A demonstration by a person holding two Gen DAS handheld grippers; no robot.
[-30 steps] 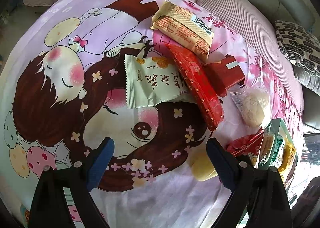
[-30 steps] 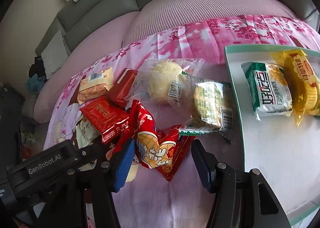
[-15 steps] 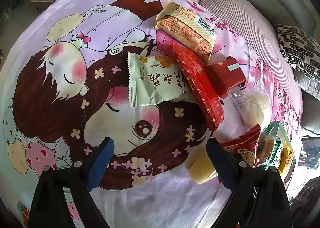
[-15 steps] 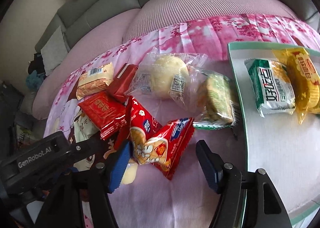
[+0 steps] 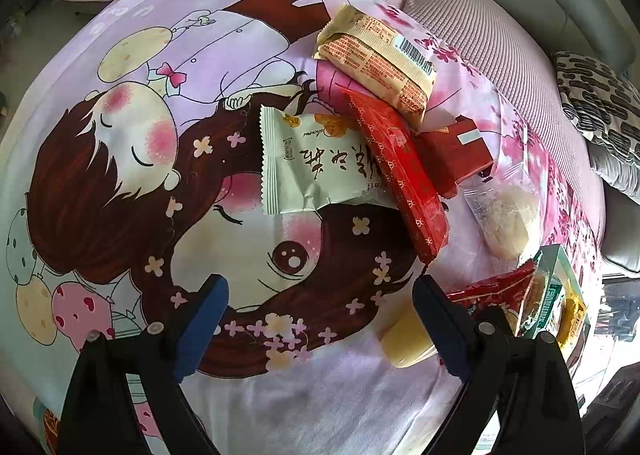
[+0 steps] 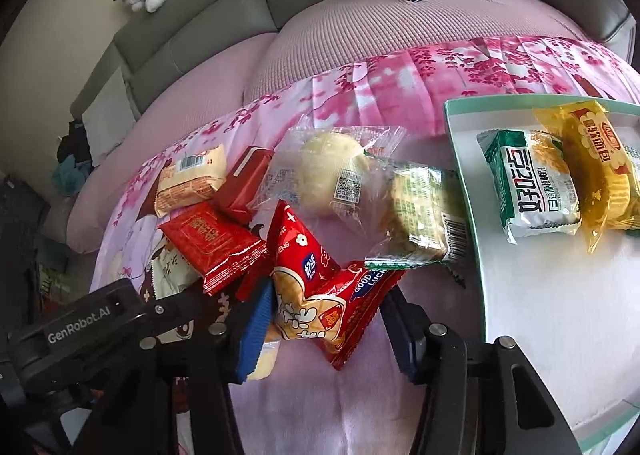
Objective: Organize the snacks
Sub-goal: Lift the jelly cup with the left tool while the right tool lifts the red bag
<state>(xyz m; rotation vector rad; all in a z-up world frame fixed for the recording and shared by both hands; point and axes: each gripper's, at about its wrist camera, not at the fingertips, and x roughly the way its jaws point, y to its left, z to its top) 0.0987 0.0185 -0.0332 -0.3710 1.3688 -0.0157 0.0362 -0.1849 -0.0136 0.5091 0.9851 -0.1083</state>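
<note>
Here the right gripper (image 6: 326,319), its jaws just closing, pinches the crumpled red foil snack packet (image 6: 320,291) left of the white, green-rimmed tray (image 6: 532,319). The left gripper (image 5: 320,319) hangs spread wide over the cartoon-print cloth (image 5: 168,175), gripping nothing

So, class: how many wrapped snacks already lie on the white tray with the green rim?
2: a green-and-white packet near the tray's left edge and a yellow packet overlapping its right side. More may lie beyond the frame.
</note>
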